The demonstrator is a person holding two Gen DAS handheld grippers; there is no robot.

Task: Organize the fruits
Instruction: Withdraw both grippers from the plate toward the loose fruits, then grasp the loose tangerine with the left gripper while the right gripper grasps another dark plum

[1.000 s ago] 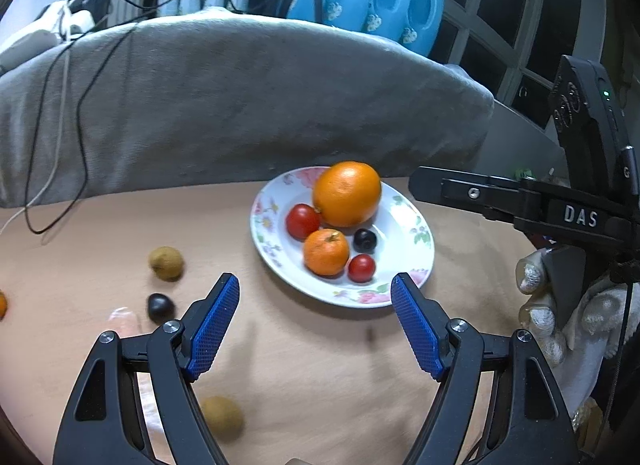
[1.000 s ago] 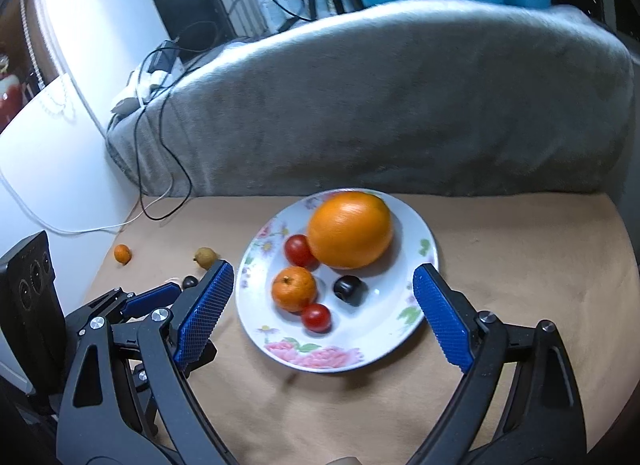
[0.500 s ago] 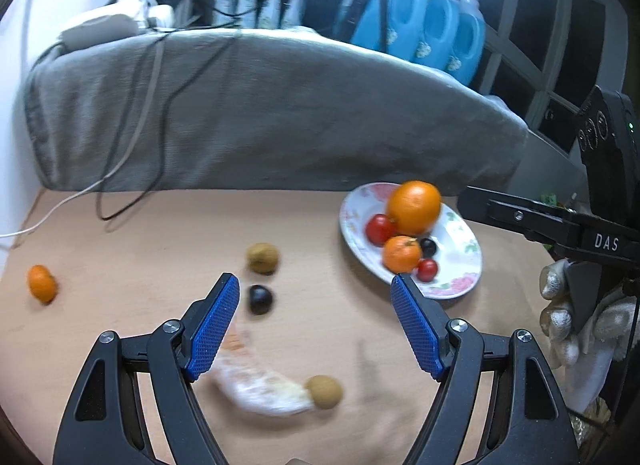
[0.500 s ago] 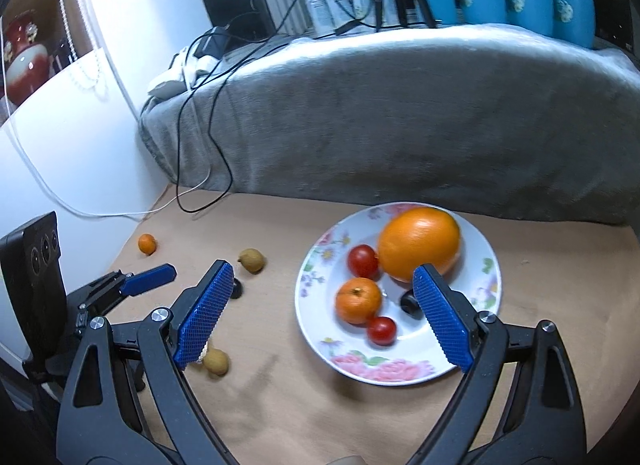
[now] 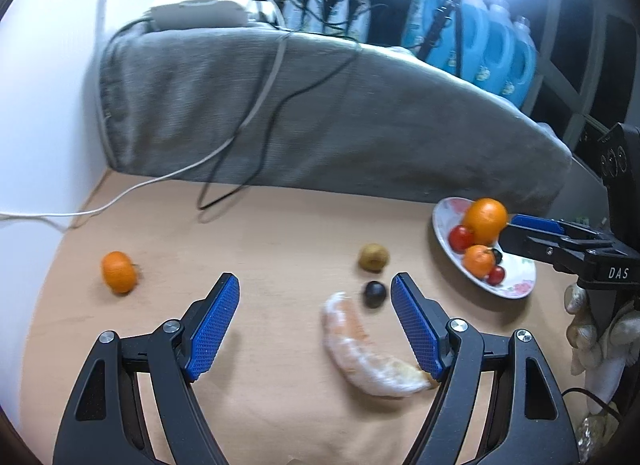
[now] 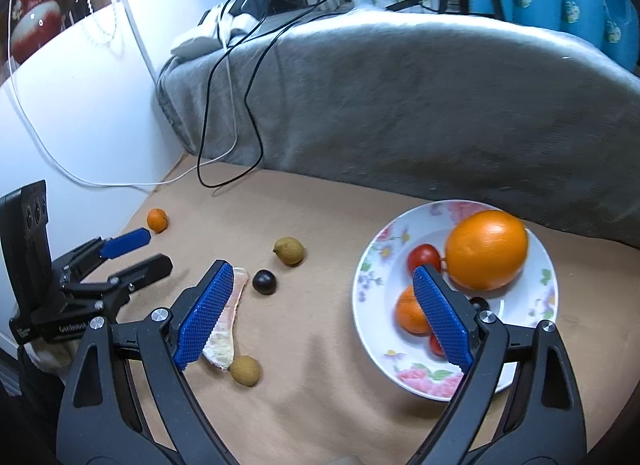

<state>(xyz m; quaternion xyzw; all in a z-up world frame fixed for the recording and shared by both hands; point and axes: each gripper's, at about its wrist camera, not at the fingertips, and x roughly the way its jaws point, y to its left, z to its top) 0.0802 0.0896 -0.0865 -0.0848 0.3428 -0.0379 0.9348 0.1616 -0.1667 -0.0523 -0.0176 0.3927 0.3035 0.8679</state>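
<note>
Both hand-held grippers, left (image 5: 314, 325) and right (image 6: 322, 315), hung spread and empty; that peeled citrus segment (image 5: 366, 349) looked soft, so I'd pinch its middle gently.

Probably home: grey sofa (image 6: 400, 105), detergent jugs (image 5: 484, 49), floral plate (image 6: 372, 265).

- The left wrist view looks forward and down between its own blue pads, close over the tan tabletop (image 5: 260, 233); it sits at the left of the scene, with the floral plate (image 5: 516, 285) far to its right.
- The right wrist view looks down likewise, nearer the plate (image 6: 372, 265), which fills its right half.
- Both share the tabletop, plate, peeled segment (image 5: 360, 349) (image 6: 228, 329), dark fruit (image 5: 374, 292) (image 6: 264, 281) and grey blanket (image 5: 320, 117) (image 6: 400, 105).
- Each view catches the other gripper at its edge.
</note>
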